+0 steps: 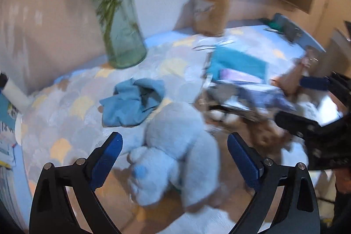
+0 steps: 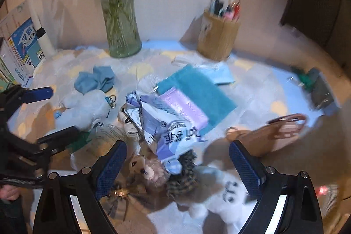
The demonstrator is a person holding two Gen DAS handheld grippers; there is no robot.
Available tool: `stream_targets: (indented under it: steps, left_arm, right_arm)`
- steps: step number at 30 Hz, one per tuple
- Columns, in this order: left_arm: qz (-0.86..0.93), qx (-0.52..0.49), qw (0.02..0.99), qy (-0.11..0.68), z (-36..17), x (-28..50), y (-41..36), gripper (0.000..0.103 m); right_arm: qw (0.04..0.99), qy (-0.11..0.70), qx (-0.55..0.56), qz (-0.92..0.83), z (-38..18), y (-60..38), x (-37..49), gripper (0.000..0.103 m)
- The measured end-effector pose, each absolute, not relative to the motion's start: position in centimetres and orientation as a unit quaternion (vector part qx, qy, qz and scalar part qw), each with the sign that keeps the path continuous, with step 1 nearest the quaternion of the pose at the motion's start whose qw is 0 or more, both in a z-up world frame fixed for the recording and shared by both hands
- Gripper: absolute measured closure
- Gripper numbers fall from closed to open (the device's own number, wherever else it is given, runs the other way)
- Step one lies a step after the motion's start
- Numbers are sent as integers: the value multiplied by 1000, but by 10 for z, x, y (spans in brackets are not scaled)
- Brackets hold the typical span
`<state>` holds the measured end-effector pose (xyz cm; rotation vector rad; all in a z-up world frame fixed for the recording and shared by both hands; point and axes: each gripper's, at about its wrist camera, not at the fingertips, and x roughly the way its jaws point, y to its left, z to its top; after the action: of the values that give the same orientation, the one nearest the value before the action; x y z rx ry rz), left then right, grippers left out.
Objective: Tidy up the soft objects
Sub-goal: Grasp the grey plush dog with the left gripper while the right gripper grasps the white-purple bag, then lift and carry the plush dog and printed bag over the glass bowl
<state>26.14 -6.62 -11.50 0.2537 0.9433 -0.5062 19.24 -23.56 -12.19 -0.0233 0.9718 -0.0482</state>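
A light-blue plush toy point(image 1: 175, 150) lies on the patterned tablecloth, between and just past the open fingers of my left gripper point(image 1: 175, 159); it also shows in the right wrist view point(image 2: 87, 106). A crumpled blue cloth point(image 1: 133, 100) lies behind it. My right gripper point(image 2: 177, 166) is open above a small brown plush bear point(image 2: 149, 170) with a plaid bow and a white plush toy point(image 2: 221, 196). A tissue pack point(image 2: 173, 122) rests on a teal towel point(image 2: 199, 89). Each gripper shows in the other's view, the left point(image 2: 43, 113) and the right point(image 1: 311, 102), both open.
A glass vase point(image 2: 119, 21) with green stems stands at the back. A wooden pen holder point(image 2: 219, 36) stands at the back right. Books point(image 2: 19, 45) lean at the left. A brown woven fan point(image 2: 285, 124) lies at the right. A dark object point(image 2: 320, 89) sits near the table's right edge.
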Motion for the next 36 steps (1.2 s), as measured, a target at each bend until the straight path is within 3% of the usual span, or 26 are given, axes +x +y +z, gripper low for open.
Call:
stream_targets:
  steps: [10, 11, 13, 14, 19, 26, 36]
  left_arm:
    - [-286, 56, 821, 491, -147, 284, -56, 11]
    - [-287, 56, 820, 492, -149, 285, -58, 16]
    - [-291, 57, 818, 492, -151, 283, -60, 32]
    - [-288, 63, 821, 489, -150, 282, -61, 35]
    - [-275, 55, 840, 464, -134, 278, -53, 40]
    - [-244, 2, 874, 419, -95, 262, -17, 40]
    - [-194, -4, 903, 384, -66, 174, 21, 40]
  right_arm:
    - [876, 478, -55, -25, -154, -227, 229, 9]
    - [875, 480, -56, -25, -156, -227, 230, 11]
    - [871, 488, -52, -18, -164, -226, 233, 29]
    - [869, 492, -50, -15, -167, -225, 234, 32]
    - [876, 479, -57, -18, -163, -221, 232, 49]
    - [905, 420, -59, -38, -131, -221, 213, 51]
    - [934, 353, -60, -15, -67, -191, 138, 51]
